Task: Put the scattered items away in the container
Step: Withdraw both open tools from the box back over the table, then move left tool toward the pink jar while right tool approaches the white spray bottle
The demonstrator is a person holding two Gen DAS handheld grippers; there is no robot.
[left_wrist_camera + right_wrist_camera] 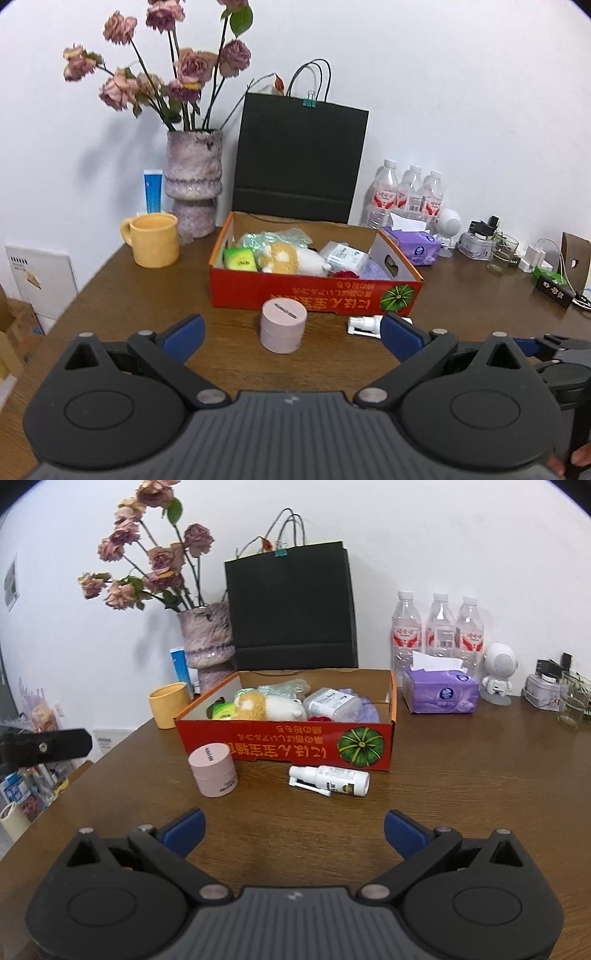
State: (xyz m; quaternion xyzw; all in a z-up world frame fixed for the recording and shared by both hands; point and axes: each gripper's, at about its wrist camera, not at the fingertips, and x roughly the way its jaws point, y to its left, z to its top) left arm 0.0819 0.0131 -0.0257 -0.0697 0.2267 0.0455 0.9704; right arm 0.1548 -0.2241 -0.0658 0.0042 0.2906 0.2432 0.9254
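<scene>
Sideways before the box [284, 734], spray bottle [330, 780] nozzle left; both grippers [291, 332] [293, 830] spread.

Three water bottles [439, 627] are standing at the far right. One red box [288, 747], one pink jar [213, 771] and one white spray bottle [332, 779] are sitting nearer, with one yellow mug [168, 705] waiting at the far left.

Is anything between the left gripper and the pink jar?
Nothing visible. The left gripper, jaws open, faces the pink jar across bare table; the white spray bottle lies off to the right.
</scene>
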